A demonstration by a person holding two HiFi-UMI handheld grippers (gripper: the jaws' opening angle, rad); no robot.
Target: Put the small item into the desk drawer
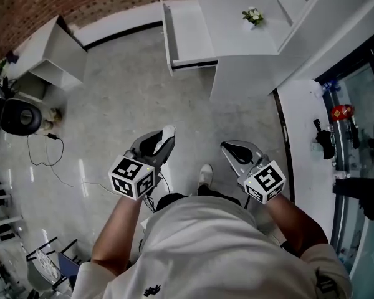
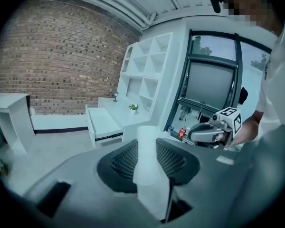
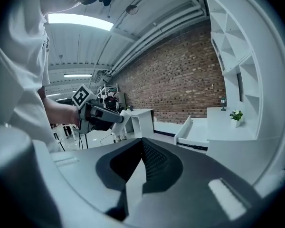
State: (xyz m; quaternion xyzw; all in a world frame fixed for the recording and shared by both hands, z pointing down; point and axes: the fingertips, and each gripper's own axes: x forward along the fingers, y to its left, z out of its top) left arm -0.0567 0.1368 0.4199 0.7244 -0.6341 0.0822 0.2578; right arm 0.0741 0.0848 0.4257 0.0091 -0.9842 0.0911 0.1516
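My left tongs (image 1: 163,143) pinched the small white item (image 2: 147,153), carried well short of the desk (image 1: 237,48), whose drawer (image 1: 188,35) stood open. My right tongs (image 1: 237,151) were pressed together and empty, equally short of the desk.

Illumination is recorded as bright and even. Glare streaks are noted on the floor (image 1: 81,179) left of the desk (image 1: 237,36). A ceiling strip light (image 3: 78,20) is seen above and left of the desk. Gripper views are curved and darkened at the edges; near foregrounds are blurred.
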